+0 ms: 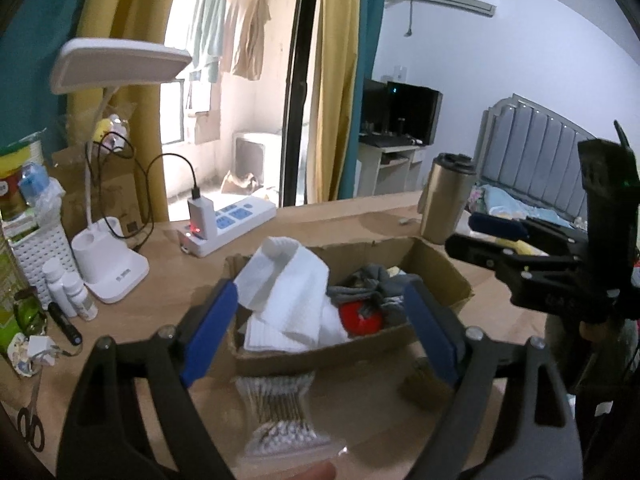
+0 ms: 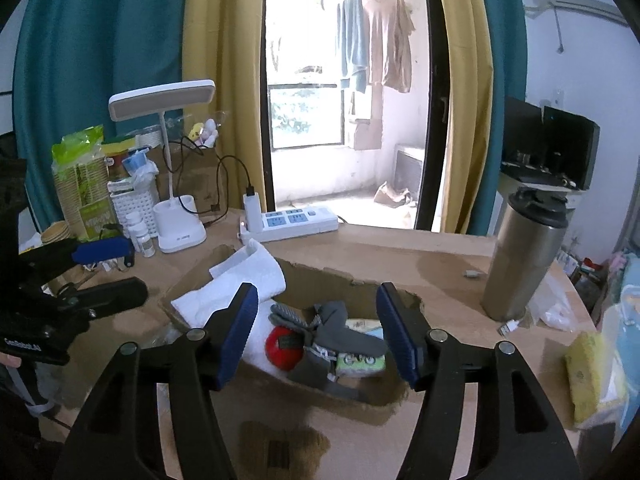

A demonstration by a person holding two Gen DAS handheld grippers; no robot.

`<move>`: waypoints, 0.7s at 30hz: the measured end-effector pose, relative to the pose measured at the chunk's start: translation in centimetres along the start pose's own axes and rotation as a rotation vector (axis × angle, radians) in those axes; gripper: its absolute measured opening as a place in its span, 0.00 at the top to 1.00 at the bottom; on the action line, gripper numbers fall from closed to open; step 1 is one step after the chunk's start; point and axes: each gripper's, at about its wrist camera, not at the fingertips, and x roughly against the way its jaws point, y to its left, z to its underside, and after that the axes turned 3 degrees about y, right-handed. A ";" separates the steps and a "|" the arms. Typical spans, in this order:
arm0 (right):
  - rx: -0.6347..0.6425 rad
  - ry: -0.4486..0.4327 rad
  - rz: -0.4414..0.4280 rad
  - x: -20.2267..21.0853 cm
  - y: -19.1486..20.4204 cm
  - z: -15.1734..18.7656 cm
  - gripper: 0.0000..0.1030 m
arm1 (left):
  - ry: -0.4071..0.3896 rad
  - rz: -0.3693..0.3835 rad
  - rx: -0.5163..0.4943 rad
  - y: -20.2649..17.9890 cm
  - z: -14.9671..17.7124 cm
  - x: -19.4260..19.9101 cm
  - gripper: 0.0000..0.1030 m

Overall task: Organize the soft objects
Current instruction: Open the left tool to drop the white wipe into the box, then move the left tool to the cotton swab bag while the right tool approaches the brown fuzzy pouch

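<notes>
A shallow cardboard box (image 1: 332, 354) (image 2: 356, 394) on the wooden desk holds a white towel (image 1: 288, 300) (image 2: 240, 280), grey socks (image 1: 372, 286) (image 2: 340, 324), a red soft ball (image 1: 360, 318) (image 2: 282, 348) and a small green-and-white packet (image 2: 360, 362). My left gripper (image 1: 320, 328) is open and empty, just above the box's near side. My right gripper (image 2: 316, 332) is open and empty over the box, its fingers either side of the socks and ball. A pack of cotton swabs (image 1: 280, 416) lies in front of the box.
A white desk lamp (image 1: 112, 264) (image 2: 180, 224), power strip (image 1: 228, 228) (image 2: 296, 222), small bottles (image 1: 70, 294) and scissors (image 1: 30, 428) crowd the left. A steel tumbler (image 1: 446, 200) (image 2: 520, 256) stands right of the box. A yellow sponge (image 2: 586, 372) lies at far right.
</notes>
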 end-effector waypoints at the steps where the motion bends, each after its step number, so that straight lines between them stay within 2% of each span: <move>1: -0.008 0.001 0.003 0.4 0.0 0.3 0.37 | -0.004 0.000 0.001 -0.1 0.1 0.3 0.16; 9: -0.017 -0.016 0.029 2.9 0.5 1.4 0.35 | -0.024 0.012 0.033 0.3 1.4 2.4 0.16; 11: -0.040 -0.021 0.017 3.5 0.3 1.7 0.30 | -0.026 0.023 0.041 0.3 2.0 2.7 0.16; 17: -0.048 -0.032 0.011 4.5 0.6 2.4 0.29 | 0.008 0.030 0.066 0.8 4.1 2.6 0.16; 21: -0.044 -0.017 0.033 4.6 0.5 3.3 0.29 | 0.045 0.006 0.088 1.3 5.8 2.5 0.16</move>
